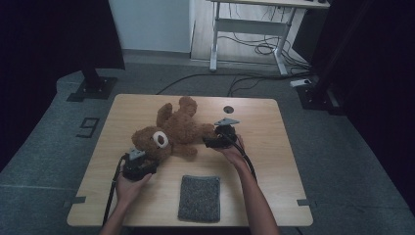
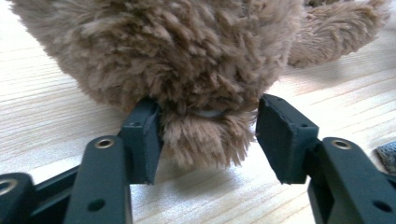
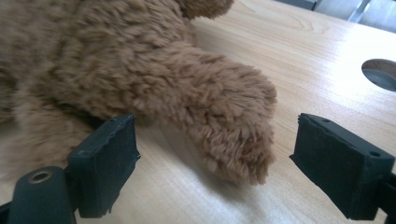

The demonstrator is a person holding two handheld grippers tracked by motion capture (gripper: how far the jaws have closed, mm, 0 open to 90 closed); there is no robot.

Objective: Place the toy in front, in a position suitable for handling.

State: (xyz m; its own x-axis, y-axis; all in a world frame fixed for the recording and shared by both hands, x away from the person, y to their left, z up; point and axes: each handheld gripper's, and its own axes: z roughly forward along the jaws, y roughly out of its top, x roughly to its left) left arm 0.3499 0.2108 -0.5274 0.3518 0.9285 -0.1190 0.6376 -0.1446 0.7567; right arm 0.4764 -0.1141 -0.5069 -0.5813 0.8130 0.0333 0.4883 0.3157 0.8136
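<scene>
A shaggy brown plush teddy bear point(image 1: 172, 131) lies on its back on the pale wood-grain tabletop point(image 1: 274, 161), its long axis running from the head at about 8 o'clock to the legs at about 1 o'clock in the high view.

The left hand-held gripper point(image 1: 139, 164) sits at the bear's head end, just at 6 o'clock of it. In the left gripper view a tuft of the bear point(image 2: 201, 140), probably an ear though the fur hides its outline, hangs between the jaws. The left-hand pad touches the fur while the other stands a little clear, so the jaws are part-way closed around the tuft and not yet pressing it from both sides.

The right hand-held gripper point(image 1: 220, 138) is at 3 o'clock of the bear's body, pointing toward 9 o'clock. In the right gripper view a stubby rounded limb point(image 3: 224, 116) lies between wide-open jaws, its tip near the middle of the gap and touching neither pad. This gripper holds nothing.

The coming move seems to turn on each limb sitting squarely between its pads. The left is the nearer to a grip. The fur is deep, soft and compressible, so the pads will likely sink in before they bite.

A grey knitted rectangular cloth point(image 1: 199, 198) lies flat at 6 o'clock, well apart from both grippers.
</scene>
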